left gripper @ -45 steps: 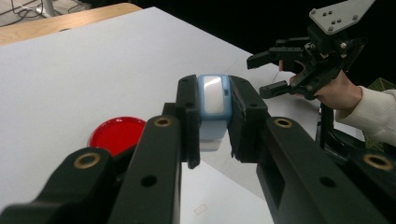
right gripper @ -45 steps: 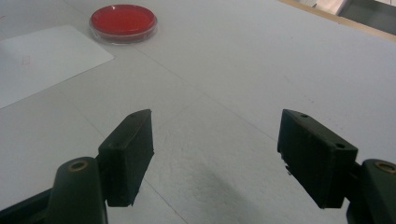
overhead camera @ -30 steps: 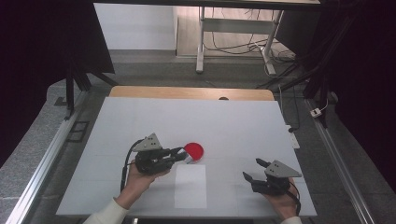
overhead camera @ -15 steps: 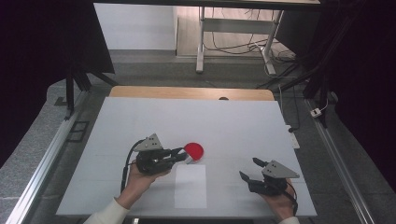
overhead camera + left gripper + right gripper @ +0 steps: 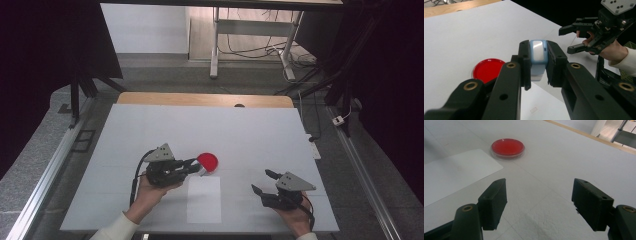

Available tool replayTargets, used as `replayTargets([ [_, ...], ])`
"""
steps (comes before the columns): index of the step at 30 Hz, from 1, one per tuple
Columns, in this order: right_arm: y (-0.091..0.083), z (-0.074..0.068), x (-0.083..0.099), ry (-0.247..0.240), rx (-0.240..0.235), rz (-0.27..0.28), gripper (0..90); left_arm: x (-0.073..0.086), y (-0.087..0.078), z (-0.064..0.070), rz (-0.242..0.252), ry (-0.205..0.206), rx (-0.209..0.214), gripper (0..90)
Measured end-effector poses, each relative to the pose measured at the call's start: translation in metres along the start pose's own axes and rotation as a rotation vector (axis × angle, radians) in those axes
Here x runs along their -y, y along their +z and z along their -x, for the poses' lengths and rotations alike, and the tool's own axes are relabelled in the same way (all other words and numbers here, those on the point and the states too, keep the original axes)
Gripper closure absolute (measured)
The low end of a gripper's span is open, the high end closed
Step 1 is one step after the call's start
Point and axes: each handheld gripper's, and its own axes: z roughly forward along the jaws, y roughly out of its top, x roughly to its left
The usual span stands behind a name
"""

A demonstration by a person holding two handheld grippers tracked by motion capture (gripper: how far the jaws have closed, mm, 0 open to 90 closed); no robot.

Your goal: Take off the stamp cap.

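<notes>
My left gripper [image 5: 194, 165] lies low over the white table, just left of a round red dish [image 5: 207, 161]. In the left gripper view its jaws [image 5: 539, 61] are shut on a small light-blue block with a white face [image 5: 538, 50], and the red dish [image 5: 487, 70] sits beyond to the left. My right gripper [image 5: 263, 182] rests at the front right, open and holding nothing. Its own view shows the jaws [image 5: 539, 197] wide apart over bare table, with the red dish [image 5: 508, 147] farther off.
A white paper sheet [image 5: 204, 199] lies at the table's front middle, just below the dish. The table [image 5: 225, 130] has a wooden strip along its far edge. Dark frames and cables stand past the table.
The right gripper has shifted slightly left along the front of the table. The left gripper has stayed beside the dish, still holding the block.
</notes>
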Motion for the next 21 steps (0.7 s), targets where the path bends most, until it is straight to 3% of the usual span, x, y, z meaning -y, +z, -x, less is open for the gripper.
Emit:
replayTargets([
  [10,0.006,-0.006,-0.003,-0.009,-0.023,0.001,28.1,0.001,0.002,0.0,-0.007,0.0,0.0,75.0],
  [13,0.005,-0.007,-0.005,0.018,-0.039,0.023,28.2,0.001,0.002,0.0,-0.004,-0.002,-0.001,75.0],
  [21,0.007,-0.011,-0.01,0.015,-0.055,0.031,28.5,0.001,0.003,-0.001,-0.01,-0.003,-0.003,75.0],
])
